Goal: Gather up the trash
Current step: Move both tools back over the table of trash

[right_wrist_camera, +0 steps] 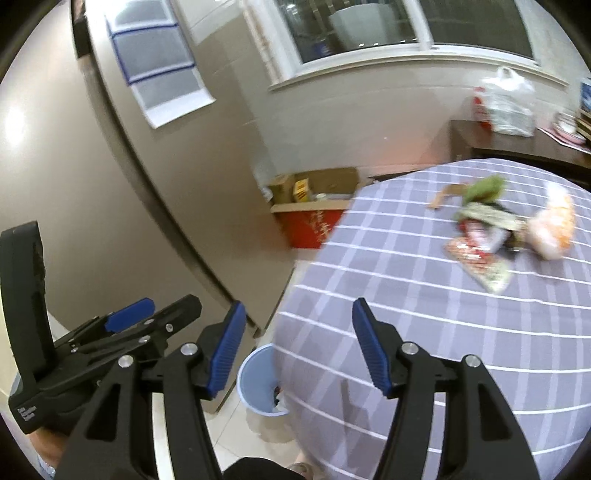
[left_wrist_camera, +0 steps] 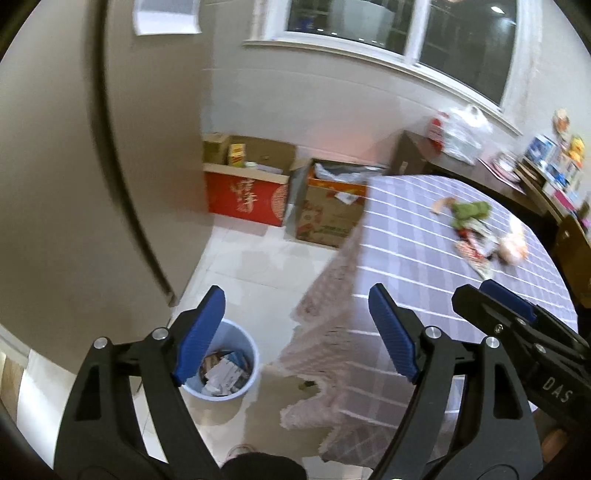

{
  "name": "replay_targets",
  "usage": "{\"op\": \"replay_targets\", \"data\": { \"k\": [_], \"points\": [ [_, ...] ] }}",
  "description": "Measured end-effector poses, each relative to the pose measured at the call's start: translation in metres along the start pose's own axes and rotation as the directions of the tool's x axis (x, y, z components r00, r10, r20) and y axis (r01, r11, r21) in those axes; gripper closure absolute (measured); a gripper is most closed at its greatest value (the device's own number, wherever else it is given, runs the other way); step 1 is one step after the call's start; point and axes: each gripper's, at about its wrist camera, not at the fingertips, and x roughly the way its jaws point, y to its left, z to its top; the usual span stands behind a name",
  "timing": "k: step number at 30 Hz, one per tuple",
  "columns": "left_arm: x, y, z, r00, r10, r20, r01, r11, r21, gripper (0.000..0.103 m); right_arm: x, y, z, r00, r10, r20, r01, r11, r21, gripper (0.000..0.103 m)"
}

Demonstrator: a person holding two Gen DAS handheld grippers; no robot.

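A tiled room corner by a dark window

Pale floor tiles (left_wrist_camera: 236, 258) meet beige walls (left_wrist_camera: 55, 184); a white-framed window (left_wrist_camera: 388, 33) shows darkness and reflected lights. Cardboard boxes (left_wrist_camera: 251, 177) stand along the wall beside a table under a purple checked tablecloth (right_wrist_camera: 443, 332), with a dark wooden sideboard (left_wrist_camera: 461, 166) behind.

Crumpled wrappers and scraps (left_wrist_camera: 480, 232) lie heaped on the checked tablecloth; pale blue bin (left_wrist_camera: 246, 343) stands on the floor, part-filled.

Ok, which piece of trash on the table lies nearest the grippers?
The flat red printed wrapper, at the near edge of the pile on the checked tablecloth. The green wrapper and orange-white bag lie farther back.
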Motion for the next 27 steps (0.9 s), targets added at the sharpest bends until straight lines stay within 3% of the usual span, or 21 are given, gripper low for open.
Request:
{"op": "replay_targets", "data": {
  "k": [6, 14, 23, 27],
  "points": [
    [0.010, -0.074, 0.002, 0.998, -0.059, -0.033, 0.061, 0.995, 0.080, 0.022, -0.041, -0.074, 0.003, 0.995, -0.090, 0.048, 0.086, 0.992, 0.093, 0.042],
    [0.048, -0.172, 0.002, 0.984, -0.127, -0.123, 0.145, 0.978, 0.150, 0.022, -0.063, -0.161, 0.001, 0.978, -0.202, 0.043, 0.189, 0.960, 0.208, 0.041],
    [0.099, -0.215, 0.011, 0.980, -0.089, -0.177, 0.110, 0.988, 0.110, 0.022, -0.062, -0.224, 0.013, 0.968, -0.253, 0.003, 0.243, 0.934, 0.262, 0.034],
    [0.122, -0.222, 0.016, 0.976, -0.077, -0.203, 0.098, 0.991, 0.094, 0.022, -0.053, -0.236, 0.022, 0.972, -0.233, -0.001, 0.223, 0.928, 0.298, 0.034]
  ]
}}
